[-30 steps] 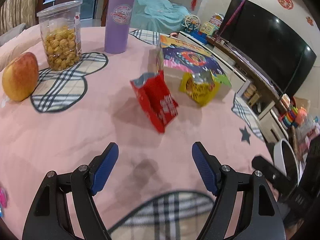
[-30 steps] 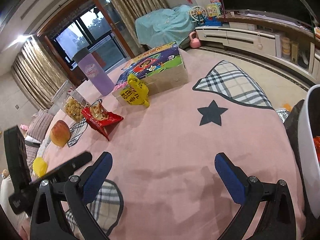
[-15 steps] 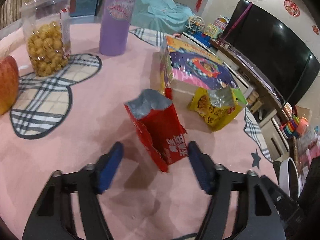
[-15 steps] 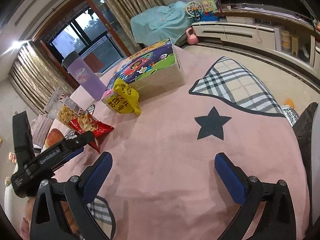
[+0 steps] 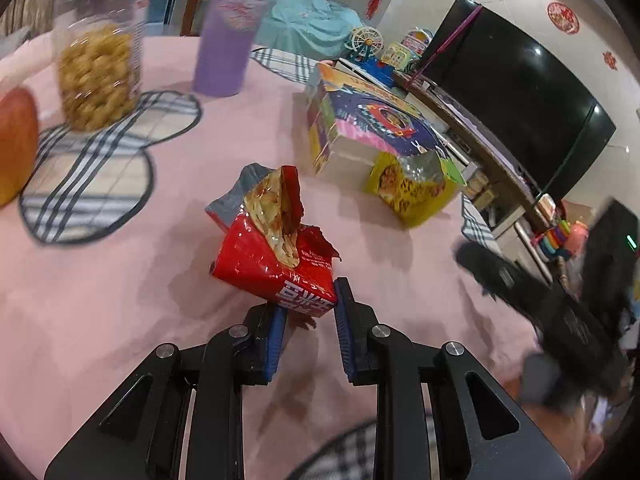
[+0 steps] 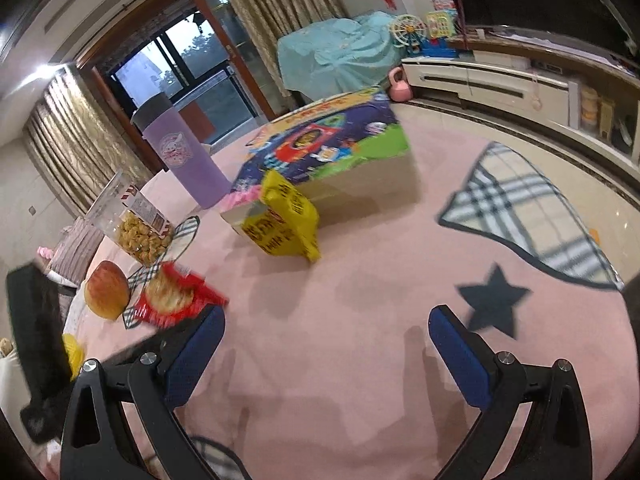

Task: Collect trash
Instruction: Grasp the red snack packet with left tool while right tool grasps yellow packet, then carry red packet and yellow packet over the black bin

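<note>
On a round table covered with a pink cloth (image 5: 100, 312), the left gripper (image 5: 308, 312) has its two blue-padded fingers drawn in on the near bottom corner of a torn red snack bag (image 5: 268, 264); the grip sits low on the bag, probably so the ripped, gaping top (silver lining and printed chips showing) points away and nothing spills toward the hand. Whether the bag has left the cloth cannot be told; it looks tilted, with its shadow close beneath.

The right gripper (image 6: 326, 330) hovers above the cloth with its fingers spread wide and nothing between them; it faces a crumpled yellow snack bag (image 6: 286, 226), which rests against the front of a colourful picture box (image 6: 332, 148), well ahead of the fingertips. That wide stance suits a bulky, puffed wrapper, so the yellow bag is likely the next piece of trash.

Other things look like keepers rather than rubbish: a purple tumbler (image 6: 180, 156), a clear jar of popcorn (image 6: 136, 224) and an apple (image 6: 107, 289), all standing to the left of the red bag in the right-hand view; no bin shows in either current view, so where the wrappers will go cannot be said.
</note>
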Demonstrator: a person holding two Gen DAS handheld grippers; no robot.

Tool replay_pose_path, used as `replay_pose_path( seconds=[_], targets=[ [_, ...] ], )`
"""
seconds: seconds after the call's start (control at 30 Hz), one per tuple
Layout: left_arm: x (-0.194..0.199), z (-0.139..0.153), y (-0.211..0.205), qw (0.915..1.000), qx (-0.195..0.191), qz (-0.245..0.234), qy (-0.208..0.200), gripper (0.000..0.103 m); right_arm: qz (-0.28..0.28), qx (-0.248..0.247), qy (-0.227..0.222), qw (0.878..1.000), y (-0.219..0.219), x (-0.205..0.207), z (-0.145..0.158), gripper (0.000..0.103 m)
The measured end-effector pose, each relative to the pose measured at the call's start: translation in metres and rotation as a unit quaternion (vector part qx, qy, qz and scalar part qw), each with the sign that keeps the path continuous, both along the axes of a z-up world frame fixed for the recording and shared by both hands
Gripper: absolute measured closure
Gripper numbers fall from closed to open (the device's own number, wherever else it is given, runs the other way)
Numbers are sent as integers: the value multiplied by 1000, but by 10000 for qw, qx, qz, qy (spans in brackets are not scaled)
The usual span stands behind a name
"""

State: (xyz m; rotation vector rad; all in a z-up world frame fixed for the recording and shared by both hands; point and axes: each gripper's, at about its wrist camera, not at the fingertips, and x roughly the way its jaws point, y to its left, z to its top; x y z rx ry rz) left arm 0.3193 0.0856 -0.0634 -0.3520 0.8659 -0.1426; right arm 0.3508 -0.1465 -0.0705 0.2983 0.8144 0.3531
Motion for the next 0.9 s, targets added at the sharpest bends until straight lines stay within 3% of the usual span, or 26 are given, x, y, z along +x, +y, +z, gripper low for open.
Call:
replay_pose_path(
  seconds=[0.23, 0.37, 0.47, 0.6, 0.8, 0.87, 0.9],
  targets=[
    [-22, -13, 17, 9997, -203, 100, 44, 84, 209, -474, -221, 9984, 39, 24, 2, 3],
    [-23, -13, 10, 10000, 15, 52, -15, 88, 160, -769, -324, 9964, 50, 34, 1, 10],
    [-22, -13, 8, 10000, 34, -3, -9, 91, 32, -859, -253, 9960, 52, 41, -3, 26],
    [-22, -15, 13, 9999, -131, -7, 7, 95, -27, -772, -129, 9969, 50, 44, -9, 66],
    [-24, -13, 9, 9999, -88, -128, 15, 94, 35, -641, -186, 9978, 46, 27, -4, 70],
    [-28, -11, 5, 9998, 4, -175, 5, 86, 34, -567, -160, 9983, 41, 16, -4, 70],
    [-30, -9, 4, 9998, 31, -181, -25, 76, 21, -510, -138, 9986, 39, 11, -4, 70]
  ],
)
